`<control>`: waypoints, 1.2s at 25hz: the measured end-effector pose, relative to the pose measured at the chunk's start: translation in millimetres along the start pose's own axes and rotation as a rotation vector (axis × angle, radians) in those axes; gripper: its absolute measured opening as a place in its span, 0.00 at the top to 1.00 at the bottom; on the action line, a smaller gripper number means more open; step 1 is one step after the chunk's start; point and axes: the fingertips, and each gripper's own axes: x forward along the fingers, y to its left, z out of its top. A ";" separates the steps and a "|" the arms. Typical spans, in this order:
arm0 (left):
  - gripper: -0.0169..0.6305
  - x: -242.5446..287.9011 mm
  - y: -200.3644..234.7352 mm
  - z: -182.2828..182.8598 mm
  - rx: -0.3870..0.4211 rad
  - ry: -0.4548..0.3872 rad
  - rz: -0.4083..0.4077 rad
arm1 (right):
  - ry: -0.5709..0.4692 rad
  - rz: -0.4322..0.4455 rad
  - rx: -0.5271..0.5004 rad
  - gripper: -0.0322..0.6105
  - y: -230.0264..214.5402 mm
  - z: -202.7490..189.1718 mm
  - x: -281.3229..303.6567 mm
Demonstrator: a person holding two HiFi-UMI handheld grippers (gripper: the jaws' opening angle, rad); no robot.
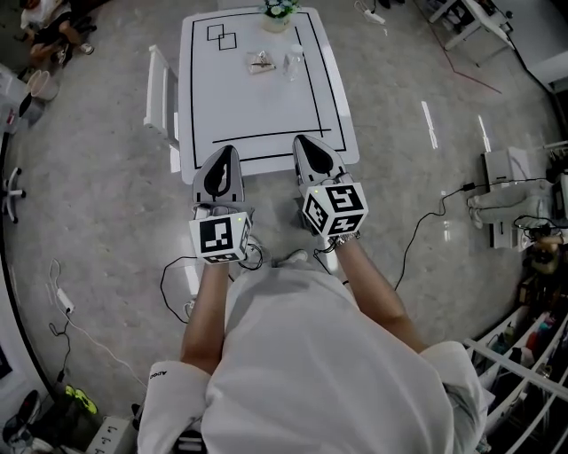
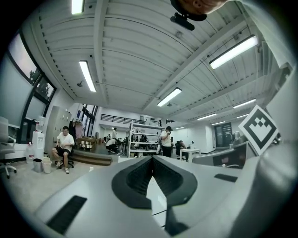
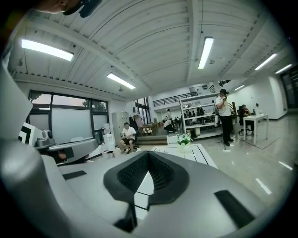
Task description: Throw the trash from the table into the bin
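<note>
Item: white table (image 1: pixel 200 89) w/ black line markings. Trash: crumpled wrapper (image 1: pixel 261 62) & clear plastic item (image 1: pixel 291 62) lay side by side nr far end, just short of potted plant (image 1: pixel 278 12). L gripper (image 1: pixel 226 152) & R gripper (image 1: pixel 305 140): jaws pressed together, nothing between, over near table edge, well apart from trash.

A ribbed white ceiling (image 2: pixel 130 56) with strip lights (image 2: pixel 87 75) hangs above grey speckled floor (image 1: pixel 98 204) and tall windows (image 3: pixel 70 123).

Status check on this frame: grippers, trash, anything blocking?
Left gripper shut, empty; right gripper shut, empty. Wrapper and clear plastic untouched at far end of table. Nothing in the way.
</note>
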 end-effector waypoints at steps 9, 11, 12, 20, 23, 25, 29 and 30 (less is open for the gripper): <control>0.97 10.3 29.8 12.9 0.000 -0.024 -0.061 | 0.021 -0.068 -0.007 0.94 8.9 1.9 29.8; 0.97 13.9 39.2 13.9 0.002 -0.026 -0.058 | 0.033 -0.075 -0.012 0.94 10.3 3.7 42.5; 0.97 16.0 44.6 14.2 0.003 -0.026 -0.051 | 0.036 -0.076 -0.011 0.94 10.4 4.8 49.4; 0.97 39.8 87.7 2.0 -0.019 -0.003 0.028 | 0.018 -0.072 0.004 0.94 -6.1 26.9 114.2; 0.97 62.5 98.8 -1.1 -0.014 0.003 0.036 | 0.033 -0.065 -0.027 0.94 -15.5 31.7 149.2; 0.97 80.8 103.5 -1.9 -0.007 0.008 0.034 | 0.067 -0.058 -0.025 0.93 -24.2 27.5 175.5; 0.97 117.3 116.0 -11.0 -0.008 0.041 0.032 | 0.156 -0.066 0.001 0.93 -45.9 6.3 226.9; 0.97 126.8 119.9 -14.1 -0.010 0.051 0.036 | 0.179 -0.067 0.007 0.92 -51.6 0.8 240.1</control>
